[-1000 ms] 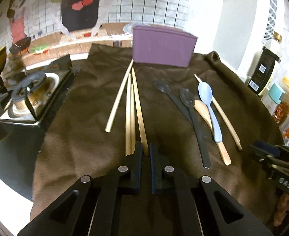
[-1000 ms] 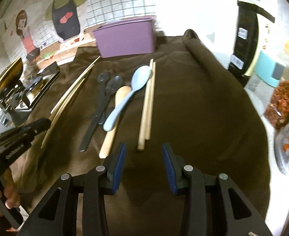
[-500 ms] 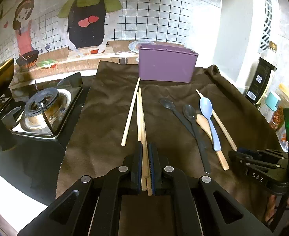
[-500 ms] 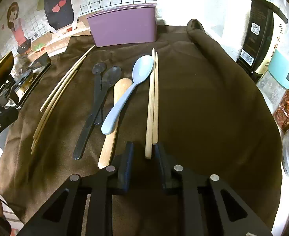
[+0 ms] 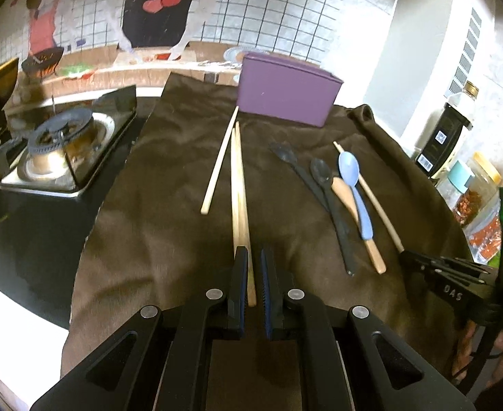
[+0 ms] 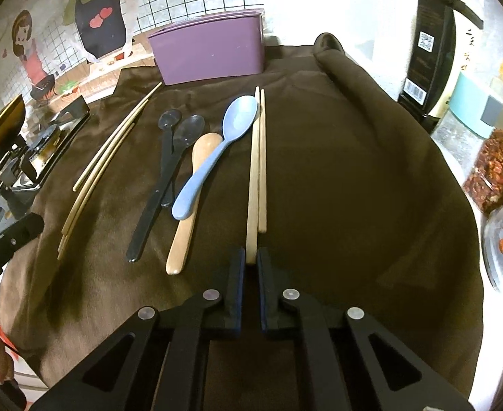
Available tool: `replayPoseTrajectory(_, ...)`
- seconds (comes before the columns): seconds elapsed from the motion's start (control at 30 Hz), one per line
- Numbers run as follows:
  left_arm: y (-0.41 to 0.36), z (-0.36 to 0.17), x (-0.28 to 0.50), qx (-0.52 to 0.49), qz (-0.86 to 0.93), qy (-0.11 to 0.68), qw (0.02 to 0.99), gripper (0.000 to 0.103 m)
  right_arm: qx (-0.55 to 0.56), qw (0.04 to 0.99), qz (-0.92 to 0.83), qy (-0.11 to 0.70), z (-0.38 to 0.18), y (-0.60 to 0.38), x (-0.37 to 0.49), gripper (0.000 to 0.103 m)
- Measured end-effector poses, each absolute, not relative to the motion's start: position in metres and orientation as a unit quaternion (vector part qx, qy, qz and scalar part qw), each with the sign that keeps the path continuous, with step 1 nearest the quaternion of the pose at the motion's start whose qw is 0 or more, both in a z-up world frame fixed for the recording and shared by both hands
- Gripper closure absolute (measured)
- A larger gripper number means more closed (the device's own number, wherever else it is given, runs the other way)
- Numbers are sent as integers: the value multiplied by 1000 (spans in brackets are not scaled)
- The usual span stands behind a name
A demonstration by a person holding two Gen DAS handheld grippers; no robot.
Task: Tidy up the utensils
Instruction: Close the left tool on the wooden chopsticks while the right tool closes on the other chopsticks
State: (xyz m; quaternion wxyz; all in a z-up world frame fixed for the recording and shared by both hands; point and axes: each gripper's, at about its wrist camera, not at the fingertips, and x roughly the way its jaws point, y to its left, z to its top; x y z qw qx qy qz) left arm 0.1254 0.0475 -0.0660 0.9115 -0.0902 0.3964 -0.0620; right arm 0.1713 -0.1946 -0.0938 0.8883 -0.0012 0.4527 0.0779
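In front of the purple box [image 5: 287, 90], the left gripper [image 5: 254, 274] pinched a chopstick pair [image 5: 239, 185]; the right gripper [image 6: 250, 263] was clamped on one chopstick [image 6: 253, 174] beside the blue spoon [image 6: 213, 157].

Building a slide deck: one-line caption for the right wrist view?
Right gripper nips one pale chopstick beside spoons on a brown cloth.

**Changes since a second ago**

Right tongs [image 6: 250, 260]: jaws, formerly wide apart, now closed on the near end of one chopstick [image 6: 253, 178].

Left tongs [image 5: 255, 267]: gripped chopstick pair [image 5: 238, 185] raised at the near end; purple holder [image 5: 285, 94] sits farther off.
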Motion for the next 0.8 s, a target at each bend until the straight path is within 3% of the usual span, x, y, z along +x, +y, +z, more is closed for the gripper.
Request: replayPoseTrajectory(0.8, 34, -93, 154, -46, -33, 424, 904, 93, -9, 899, 69, 432, -87, -198, 152, 96)
